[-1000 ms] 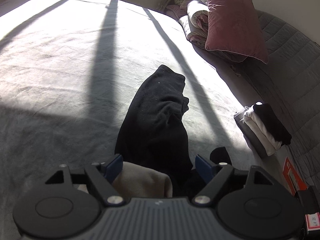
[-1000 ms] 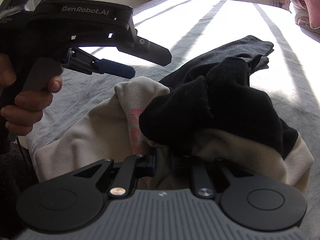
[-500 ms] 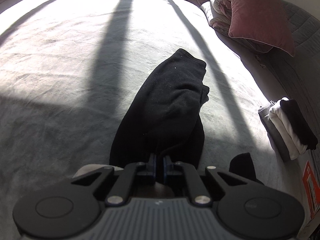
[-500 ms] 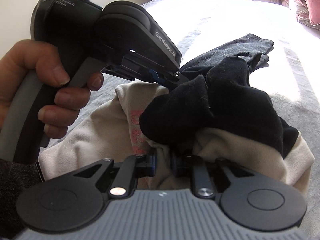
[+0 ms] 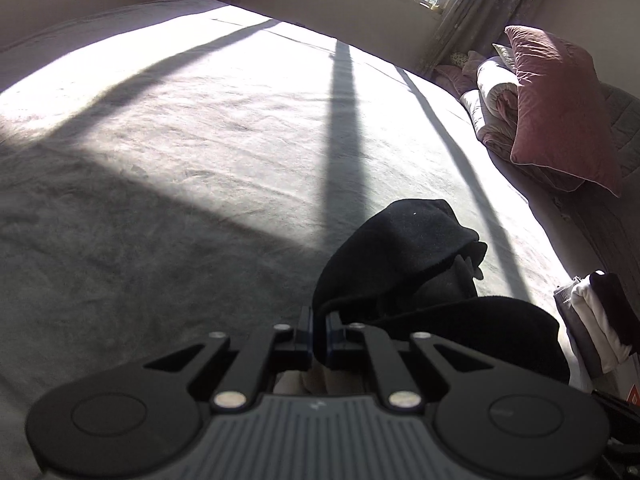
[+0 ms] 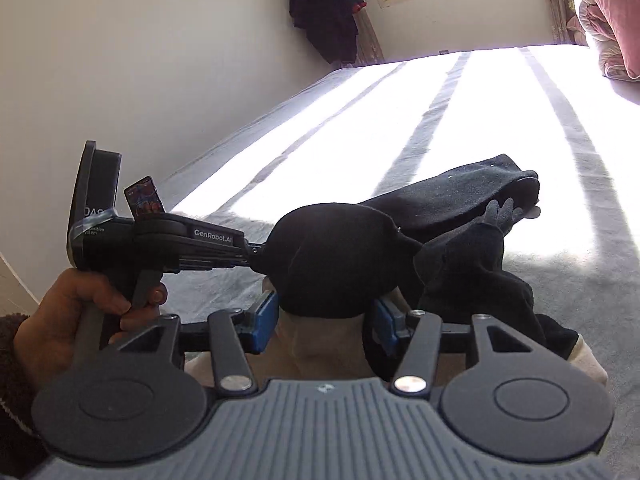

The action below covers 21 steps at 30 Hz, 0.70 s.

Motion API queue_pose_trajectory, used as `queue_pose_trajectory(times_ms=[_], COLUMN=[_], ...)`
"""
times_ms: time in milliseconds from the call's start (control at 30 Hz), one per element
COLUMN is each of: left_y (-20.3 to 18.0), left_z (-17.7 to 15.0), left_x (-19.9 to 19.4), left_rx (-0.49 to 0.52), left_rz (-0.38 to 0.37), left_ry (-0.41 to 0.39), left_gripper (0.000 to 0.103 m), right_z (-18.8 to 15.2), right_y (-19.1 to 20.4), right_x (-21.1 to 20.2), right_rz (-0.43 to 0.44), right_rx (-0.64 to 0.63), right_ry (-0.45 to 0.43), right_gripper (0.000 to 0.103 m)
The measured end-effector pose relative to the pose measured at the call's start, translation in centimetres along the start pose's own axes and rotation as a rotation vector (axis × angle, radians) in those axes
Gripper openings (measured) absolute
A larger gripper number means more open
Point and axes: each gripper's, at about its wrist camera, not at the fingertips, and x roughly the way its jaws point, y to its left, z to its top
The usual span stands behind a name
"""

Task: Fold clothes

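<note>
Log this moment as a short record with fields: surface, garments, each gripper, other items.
surface: grey bed cover, sunlit in bands
garments: black garment bunched over a beige garment
left gripper: shut on the black garment, pulling a fold of it up
right gripper: jaws just opened, black cloth between the pads, not pressed
other items: pink pillow, folded clothes stack at bed edge

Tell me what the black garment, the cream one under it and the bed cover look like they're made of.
Black garment: soft matte knit or fleece, probably; it slumps in rounded folds and shows pale lint. Cream garment: looks like smooth cotton jersey, though little of it shows. Bed cover: grey, short-napped plush or velvety fabric, judging by the brushed texture in the sunlight.
</note>
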Motion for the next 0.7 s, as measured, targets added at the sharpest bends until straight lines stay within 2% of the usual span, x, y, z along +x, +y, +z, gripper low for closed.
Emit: queue_pose_trajectory(times_ms=[200,300,500,700], left_y=[3.1,4.5,6.3,7.1], left_z=[-0.8,-1.8,-3.0,-3.1], left_x=[-0.6,0.2,1.7,1.6], left_rx=[-0.089,-0.153,-0.243,-0.264], left_rz=[0.030,0.029,0.009,-0.019], left_ry=[-0.060,-0.056,-0.023,-0.023], left_gripper=[0.005,0.005,0.005,0.006], right_z=[1.4,1.3,0.9,0.2], right_y=[-3.1,-3.7,-4.6,-5.6], right_x=[-0.7,-0.3,1.3,2.1], right_rz=[-0.088,-0.134,-0.244,-0.323], right_rx=[0.151,0.211,0.250,0.263], right_ry=[-0.074,-0.081,-0.041,-0.015], right_gripper=[0.057,0.062,0.064,0.065])
